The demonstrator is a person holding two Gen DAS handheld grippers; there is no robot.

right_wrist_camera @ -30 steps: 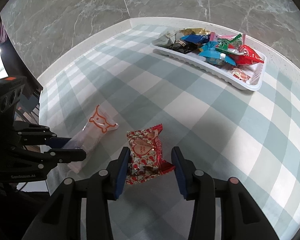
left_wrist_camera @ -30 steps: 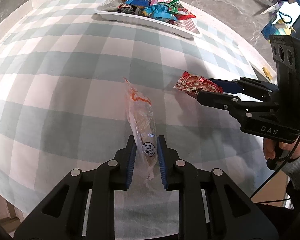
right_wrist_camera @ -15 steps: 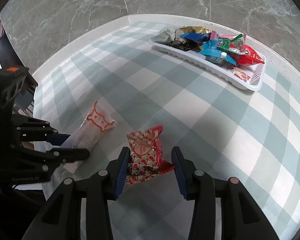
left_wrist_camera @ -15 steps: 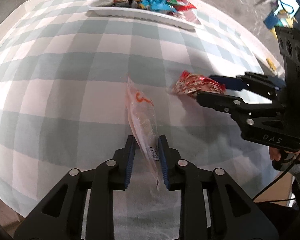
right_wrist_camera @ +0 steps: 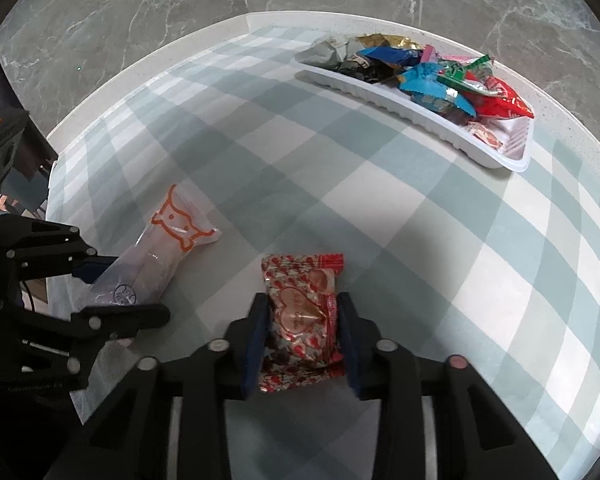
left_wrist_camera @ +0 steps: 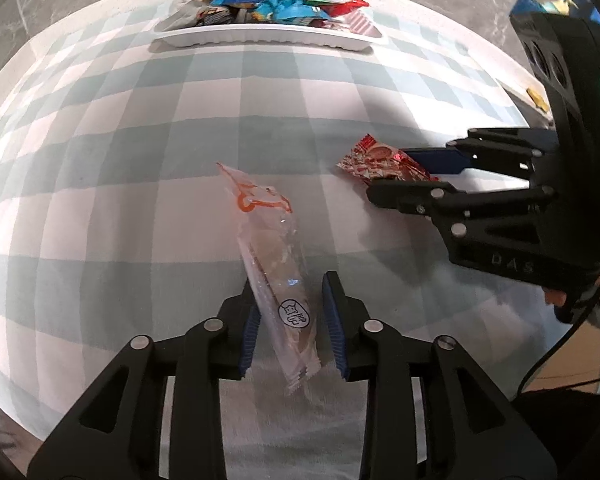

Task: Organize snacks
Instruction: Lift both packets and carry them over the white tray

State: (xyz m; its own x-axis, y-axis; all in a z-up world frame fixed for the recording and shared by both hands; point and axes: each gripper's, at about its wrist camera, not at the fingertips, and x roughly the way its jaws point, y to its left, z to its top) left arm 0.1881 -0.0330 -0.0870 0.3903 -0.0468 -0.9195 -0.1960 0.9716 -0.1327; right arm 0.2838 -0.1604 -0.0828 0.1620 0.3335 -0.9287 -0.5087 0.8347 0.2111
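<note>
A round desk [right_wrist_camera: 440,216] wears a green and white checked cloth. At its far edge sits a long white tray [right_wrist_camera: 384,96] piled with bright snack packs. Near the front lie two snacks, close together. The left gripper [left_wrist_camera: 290,320] has the clear pack with an orange cat face [left_wrist_camera: 274,256] between its jaws, which are opening, the right pad off the pack. The right gripper [right_wrist_camera: 302,334] is closing its jaws and pinches the red heart candy pack [right_wrist_camera: 300,312] on both sides.
</note>
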